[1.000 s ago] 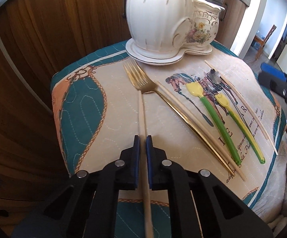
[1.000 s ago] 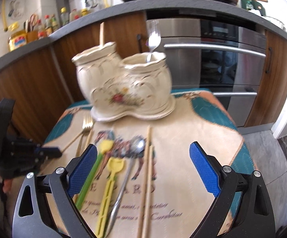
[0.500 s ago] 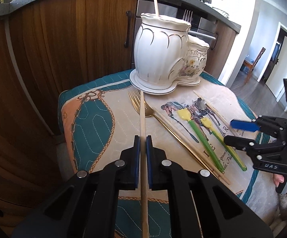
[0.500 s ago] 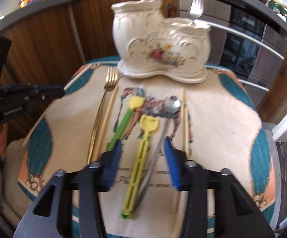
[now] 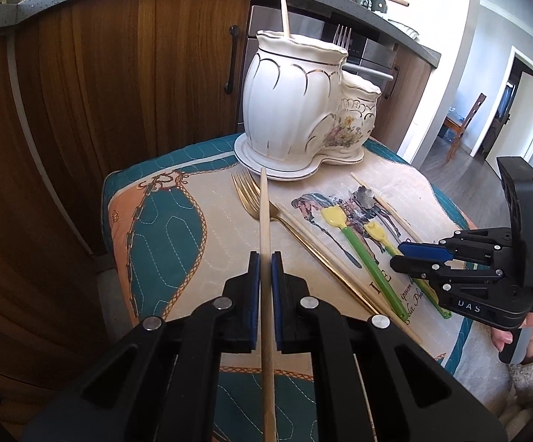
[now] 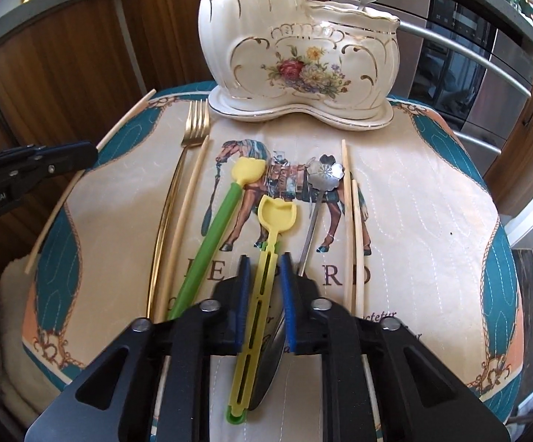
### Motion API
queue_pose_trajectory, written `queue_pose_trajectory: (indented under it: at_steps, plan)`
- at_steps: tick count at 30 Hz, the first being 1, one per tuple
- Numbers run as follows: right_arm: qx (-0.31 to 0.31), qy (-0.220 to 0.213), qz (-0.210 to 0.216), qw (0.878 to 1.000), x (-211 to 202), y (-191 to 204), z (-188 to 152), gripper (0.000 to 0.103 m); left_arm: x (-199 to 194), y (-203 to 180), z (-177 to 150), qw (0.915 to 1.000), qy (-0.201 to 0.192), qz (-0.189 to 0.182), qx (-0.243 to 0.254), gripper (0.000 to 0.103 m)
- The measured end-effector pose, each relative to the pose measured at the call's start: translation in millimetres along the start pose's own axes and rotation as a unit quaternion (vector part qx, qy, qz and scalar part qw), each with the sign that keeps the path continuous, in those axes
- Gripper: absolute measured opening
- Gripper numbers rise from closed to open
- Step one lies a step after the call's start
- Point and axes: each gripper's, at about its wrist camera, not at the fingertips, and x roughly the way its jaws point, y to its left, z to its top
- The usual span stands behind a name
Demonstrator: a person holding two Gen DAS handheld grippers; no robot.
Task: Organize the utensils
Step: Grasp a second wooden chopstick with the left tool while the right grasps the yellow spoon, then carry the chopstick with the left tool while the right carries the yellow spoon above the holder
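The left tongs (image 5: 265, 270) are clamped on a pale chopstick (image 5: 264, 221), held above the quilted mat (image 5: 163, 228) on the worktop, its tip pointing toward the far white holder (image 5: 292, 110). The right tongs (image 6: 264, 287) are closing around the yellow scoop's (image 6: 266, 258) slotted handle near the mat's front edge; whether the pads press it yet I cannot tell. Left of it lie a green-handled scoop (image 6: 211, 235) and gold fork (image 6: 192, 125), right a flower spoon (image 6: 325, 175).

Holder (image 6: 299, 55) stood at upper centre on cloth (image 6: 432, 221), fork (image 6: 178, 199) lay lower left, spoons (image 6: 266, 254) centre, chopsticks (image 6: 354, 235) right.
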Motion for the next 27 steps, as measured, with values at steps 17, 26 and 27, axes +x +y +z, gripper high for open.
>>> queue_pose_trajectory:
  at_steps: [17,26,27]
  plan:
    - [0.063,-0.198,0.032,0.978,-64.1,-36.0,38.4,0.011,-40.3,-12.9,31.5,0.9946,-0.099,-0.028,0.012,0.006]
    - [0.116,-0.306,0.054,0.943,-81.6,-73.0,91.7,0.011,-48.9,-11.6,81.5,0.9836,-0.177,-0.031,0.013,0.006]
    - [0.12,-0.311,0.057,0.941,-79.9,-76.2,97.2,0.011,-47.3,-11.3,92.2,0.9816,-0.187,-0.038,0.013,0.006]
